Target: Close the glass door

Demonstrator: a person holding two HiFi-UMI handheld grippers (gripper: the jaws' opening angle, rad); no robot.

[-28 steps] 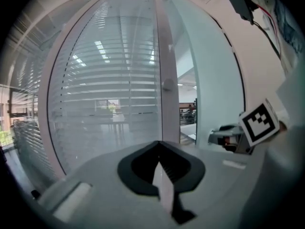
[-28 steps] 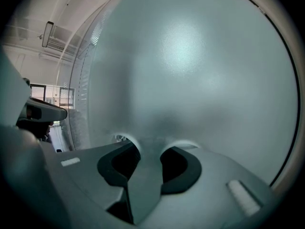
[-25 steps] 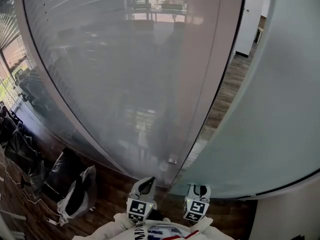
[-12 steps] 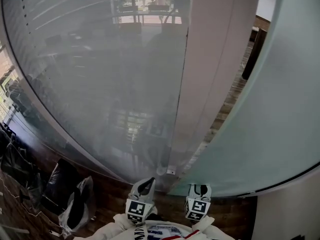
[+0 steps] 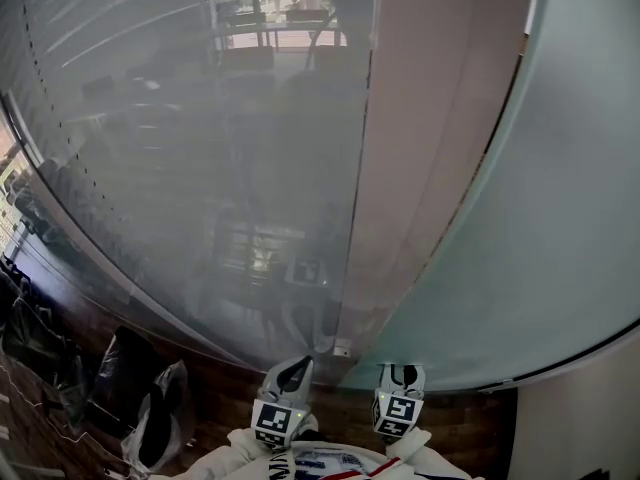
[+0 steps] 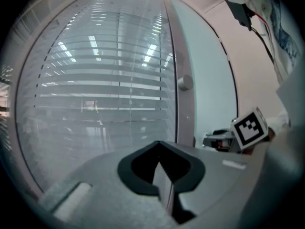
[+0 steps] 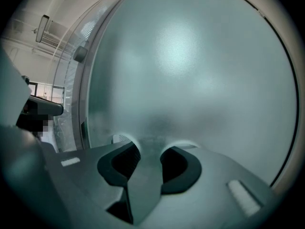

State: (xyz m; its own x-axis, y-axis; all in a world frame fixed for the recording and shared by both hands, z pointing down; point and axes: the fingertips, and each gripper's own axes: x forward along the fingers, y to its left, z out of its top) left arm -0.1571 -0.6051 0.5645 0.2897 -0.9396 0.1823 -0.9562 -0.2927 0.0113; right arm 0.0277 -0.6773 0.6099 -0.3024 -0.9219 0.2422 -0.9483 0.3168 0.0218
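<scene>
The frosted glass door (image 5: 560, 218) fills the right of the head view and nearly all of the right gripper view (image 7: 190, 70). Its edge lies almost against the pale door frame (image 5: 420, 168), which carries a round knob (image 6: 185, 82). My right gripper (image 5: 400, 373) points at the foot of the door. In its own view the right gripper (image 7: 147, 149) is open, its tips close against the glass and nothing clamped. My left gripper (image 5: 290, 370) points at the bottom of the frame. The left gripper (image 6: 159, 144) is shut and holds nothing.
Left of the frame runs a glass wall with blinds (image 5: 180, 148). Black bags (image 5: 135, 363) and a white bag (image 5: 165, 413) lie on the wooden floor (image 5: 225, 383) at lower left. A plain wall (image 5: 580, 408) stands at lower right.
The gap between the frosted door and the frame, which showed the corridor floor, has narrowed to a sliver. Both grippers have kept their places low in the head view.
</scene>
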